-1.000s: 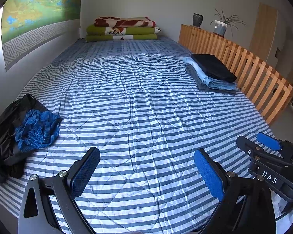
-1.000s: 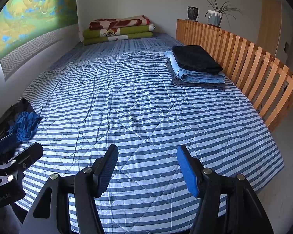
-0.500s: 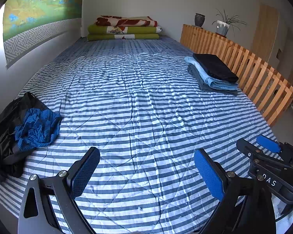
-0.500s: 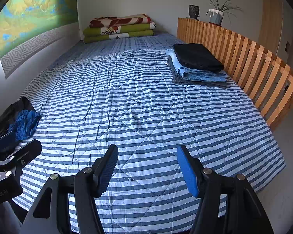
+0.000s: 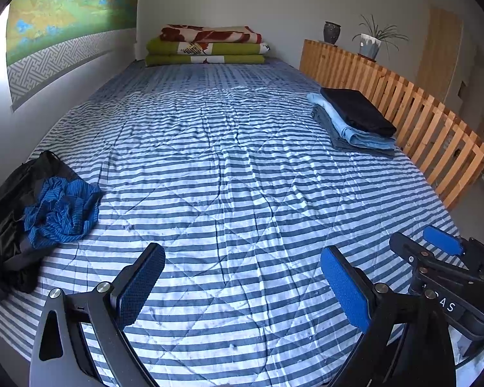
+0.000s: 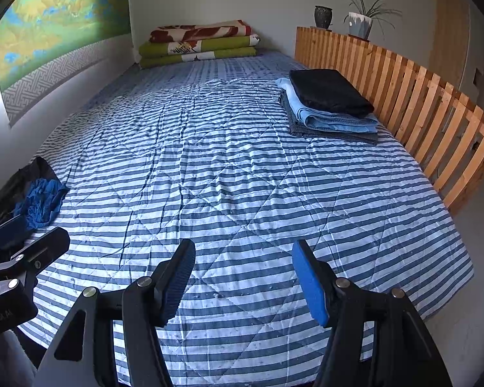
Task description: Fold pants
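Observation:
A crumpled heap of unfolded clothes lies at the bed's left edge: a blue striped garment (image 5: 61, 213) (image 6: 43, 201) on top of a black one (image 5: 9, 222). A neat stack of folded pants (image 5: 355, 119) (image 6: 330, 104), black over light blue over grey, rests at the right by the slatted rail. My left gripper (image 5: 242, 285) hovers open over the striped quilt near the bed's foot, nothing between its blue pads. My right gripper (image 6: 243, 279) is open too, holding nothing, to the right of the left one.
The blue-and-white striped quilt (image 5: 235, 167) covers the bed. Folded green and red blankets (image 5: 206, 46) lie at the far end. A wooden slatted rail (image 6: 419, 96) bounds the right side, with a vase (image 6: 323, 16) and potted plant (image 6: 359, 22) on it. A wall runs along the left.

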The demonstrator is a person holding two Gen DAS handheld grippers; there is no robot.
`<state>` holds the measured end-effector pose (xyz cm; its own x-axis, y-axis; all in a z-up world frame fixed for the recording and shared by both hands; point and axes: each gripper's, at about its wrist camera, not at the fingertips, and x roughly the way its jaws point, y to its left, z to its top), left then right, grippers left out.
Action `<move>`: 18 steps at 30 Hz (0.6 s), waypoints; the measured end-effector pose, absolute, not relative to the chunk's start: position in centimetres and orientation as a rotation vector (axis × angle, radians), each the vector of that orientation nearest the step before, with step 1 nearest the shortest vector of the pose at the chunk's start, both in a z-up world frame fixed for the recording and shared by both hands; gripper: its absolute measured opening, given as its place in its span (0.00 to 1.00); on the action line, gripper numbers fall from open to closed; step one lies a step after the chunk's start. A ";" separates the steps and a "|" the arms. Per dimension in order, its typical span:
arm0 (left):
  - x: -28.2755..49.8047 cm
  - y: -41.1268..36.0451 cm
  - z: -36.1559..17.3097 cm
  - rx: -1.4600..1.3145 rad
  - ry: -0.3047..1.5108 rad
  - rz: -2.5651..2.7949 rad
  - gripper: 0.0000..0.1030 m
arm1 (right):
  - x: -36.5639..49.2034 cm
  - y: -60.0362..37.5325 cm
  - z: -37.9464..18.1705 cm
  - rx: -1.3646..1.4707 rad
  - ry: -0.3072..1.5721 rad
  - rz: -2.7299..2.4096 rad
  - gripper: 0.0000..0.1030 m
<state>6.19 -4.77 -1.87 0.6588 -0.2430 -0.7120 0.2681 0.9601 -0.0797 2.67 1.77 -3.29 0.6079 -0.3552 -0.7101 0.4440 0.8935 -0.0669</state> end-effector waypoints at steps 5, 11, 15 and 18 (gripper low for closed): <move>6.4 -4.6 -2.1 0.026 0.811 -0.289 0.96 | 2.9 1.7 -3.5 0.119 0.800 -0.455 0.57; 6.8 -4.3 -2.4 0.018 0.818 -0.280 0.96 | 3.1 1.6 -3.8 0.118 0.807 -0.453 0.57; 6.9 -4.2 -2.6 0.013 0.824 -0.277 0.96 | 3.3 1.8 -4.0 0.117 0.812 -0.449 0.57; 7.0 -4.2 -2.8 0.014 0.826 -0.275 0.96 | 3.6 1.9 -4.1 0.115 0.815 -0.444 0.57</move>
<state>7.00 -4.15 -2.76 0.6440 -0.2364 -0.7276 0.2470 0.9644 -0.0947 3.56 1.85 -4.07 0.5996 -0.3386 -0.7251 0.4256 0.9022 -0.0693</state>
